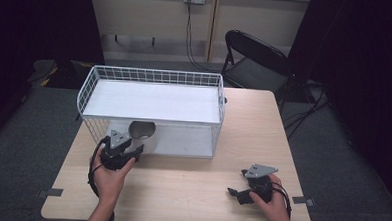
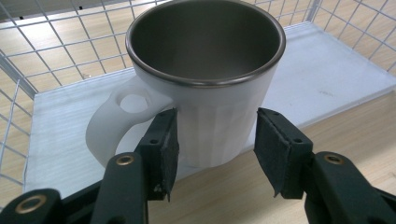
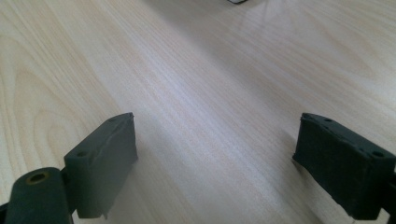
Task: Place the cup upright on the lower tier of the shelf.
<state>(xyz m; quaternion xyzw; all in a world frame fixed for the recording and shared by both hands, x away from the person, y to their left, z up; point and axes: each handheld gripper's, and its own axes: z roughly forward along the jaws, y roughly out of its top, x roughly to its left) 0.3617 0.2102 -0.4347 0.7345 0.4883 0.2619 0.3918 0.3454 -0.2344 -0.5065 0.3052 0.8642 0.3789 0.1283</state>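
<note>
**Mug bracketed, not yet clamped**

The left gripper [image 2: 212, 144] is spreading its jaws around the white steel-lined mug [image 2: 201, 84] on the white wire rack's [image 1: 152, 101] lower shelf; a skewed closure risks tipping it. The right gripper [image 3: 215, 163] is gaping above the wooden tabletop [image 3: 210, 70].

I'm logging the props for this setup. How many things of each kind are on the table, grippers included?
Mug: 1
Wire rack: 1
Grippers: 2, left gripper and right gripper
Total: 4
</note>
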